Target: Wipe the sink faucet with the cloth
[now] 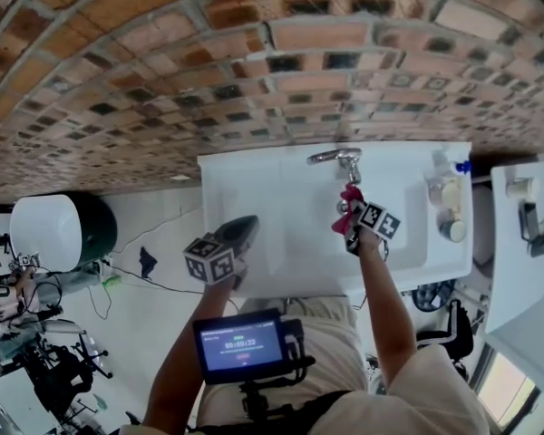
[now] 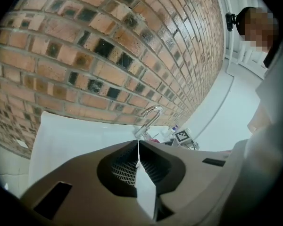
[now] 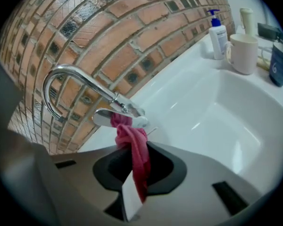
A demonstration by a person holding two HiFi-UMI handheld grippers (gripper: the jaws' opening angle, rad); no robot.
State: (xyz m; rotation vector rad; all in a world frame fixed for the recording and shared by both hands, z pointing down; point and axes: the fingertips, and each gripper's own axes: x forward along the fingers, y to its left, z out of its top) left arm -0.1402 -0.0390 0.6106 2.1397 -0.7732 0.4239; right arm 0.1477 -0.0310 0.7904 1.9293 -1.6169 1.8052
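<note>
- Up close at a white sink (image 1: 272,193) set against a brick wall (image 1: 163,71), a person works with a gripper in each hand.
- The right gripper (image 3: 132,147) has its jaws clamped on a pink cloth (image 3: 134,142), which runs up between them into a bunched knot.
- That knot touches the chrome faucet (image 3: 68,74) at its flat lever, just under the base of the arched spout.
- The left gripper (image 2: 138,159) hangs over the left front part of the basin, well apart from the faucet; its jaws are pressed together with nothing between them.
- A white pump bottle (image 3: 218,32) with a blue top and a cream mug (image 3: 244,53) stand side by side on the sink's ledge, to the right of the faucet.
- A small screen (image 1: 240,344) showing a timer sits on a mount at the person's chest, between the two forearms.
</note>
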